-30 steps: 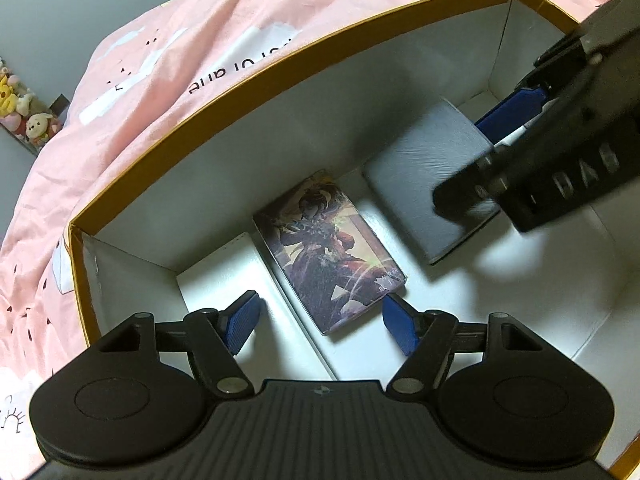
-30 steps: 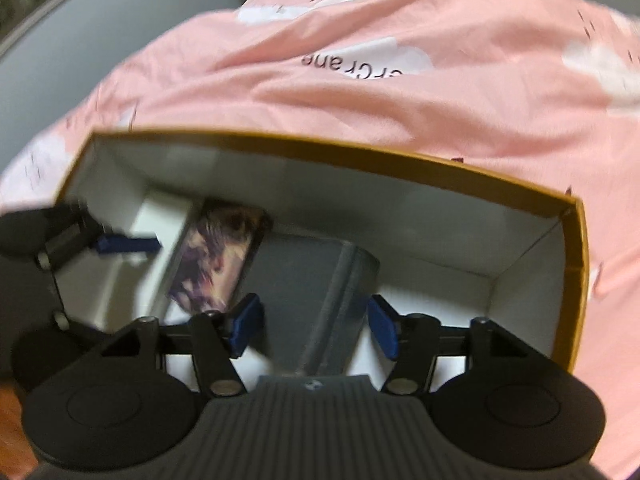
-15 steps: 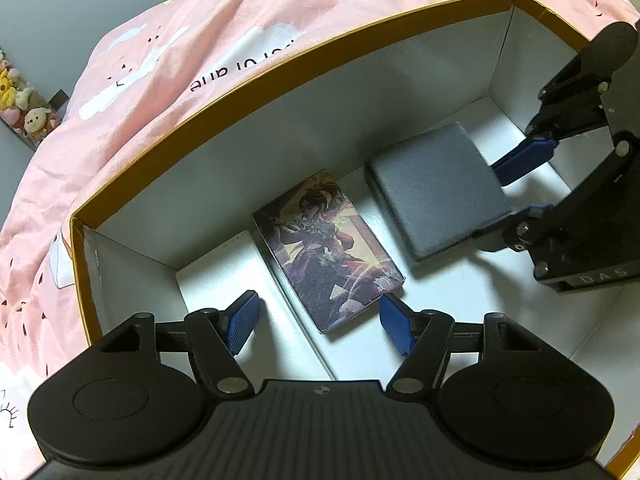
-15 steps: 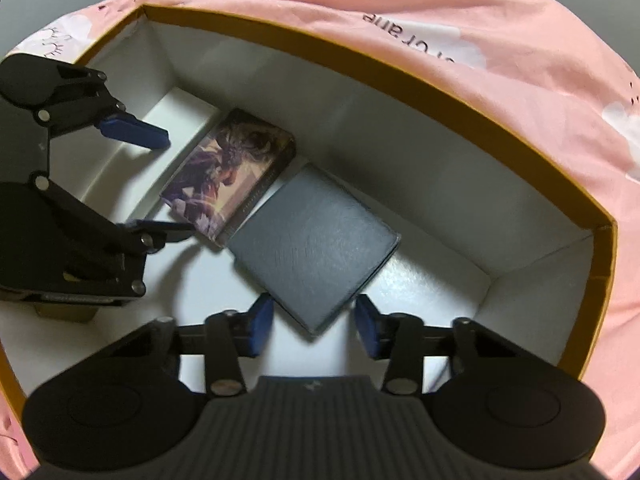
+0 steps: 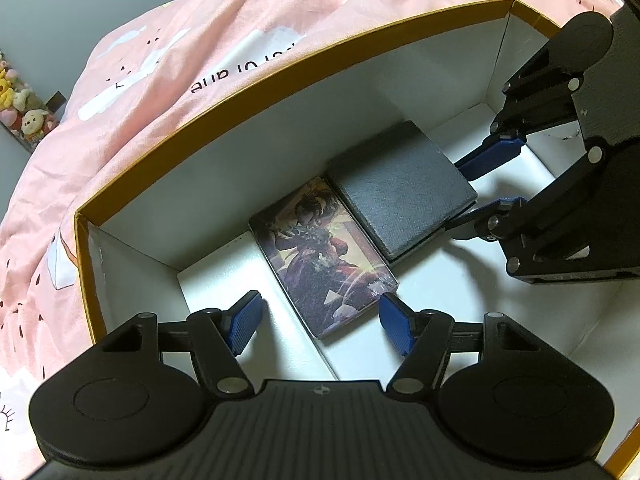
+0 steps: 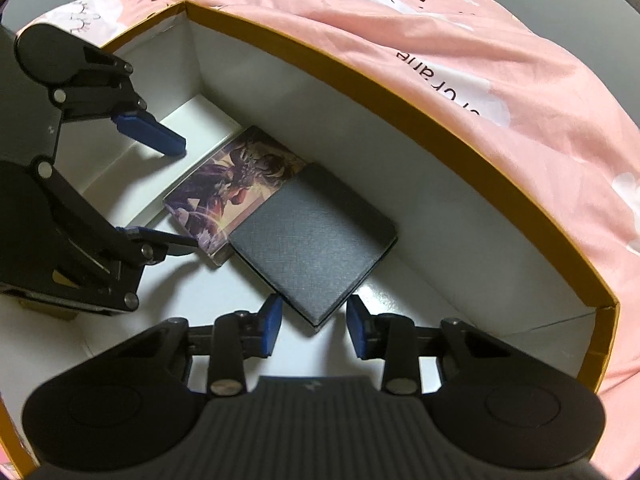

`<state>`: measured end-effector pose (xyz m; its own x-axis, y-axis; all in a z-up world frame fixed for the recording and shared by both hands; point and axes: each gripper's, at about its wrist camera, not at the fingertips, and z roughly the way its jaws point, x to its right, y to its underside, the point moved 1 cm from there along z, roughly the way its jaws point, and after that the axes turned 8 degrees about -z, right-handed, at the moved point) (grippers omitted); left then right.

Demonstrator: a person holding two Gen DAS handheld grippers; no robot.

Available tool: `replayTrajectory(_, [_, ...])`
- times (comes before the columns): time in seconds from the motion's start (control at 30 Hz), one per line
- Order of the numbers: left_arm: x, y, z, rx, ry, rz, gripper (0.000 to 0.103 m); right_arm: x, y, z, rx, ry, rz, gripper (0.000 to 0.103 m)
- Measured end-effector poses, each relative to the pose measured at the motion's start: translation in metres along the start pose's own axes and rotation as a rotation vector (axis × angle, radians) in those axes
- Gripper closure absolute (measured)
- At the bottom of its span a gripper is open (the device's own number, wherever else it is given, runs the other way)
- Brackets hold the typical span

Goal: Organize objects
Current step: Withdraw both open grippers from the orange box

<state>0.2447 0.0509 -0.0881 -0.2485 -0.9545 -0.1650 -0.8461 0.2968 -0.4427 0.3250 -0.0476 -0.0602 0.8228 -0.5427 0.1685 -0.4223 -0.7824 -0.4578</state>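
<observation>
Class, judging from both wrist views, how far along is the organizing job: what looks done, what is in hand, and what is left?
Done: the illustrated box and the dark grey case lie flat, side by side, inside the yellow-rimmed carton. In hand: nothing; the left gripper and the right gripper are open, the right one around the case's corner. Left: possibly nudging the case straight; no other loose items show.

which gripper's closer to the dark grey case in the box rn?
Right. The right gripper is open with its fingertips flanking the near corner of the dark grey case. The left gripper is open at the illustrated box beside it.
</observation>
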Motion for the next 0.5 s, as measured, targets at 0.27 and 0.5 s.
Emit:
replayTrajectory(0.27, [0.004, 0.007, -0.018, 0.046, 0.004, -0.014, 0.026, 0.001, 0.000, -0.016, 0.015, 0.018, 0.076, 0.060])
replayTrajectory(0.5, [-0.013, 0.011, -0.074, 0.225, 0.014, 0.058, 0.026, -0.018, 0.021, -0.071, 0.122, 0.065, 0.163, 0.058])
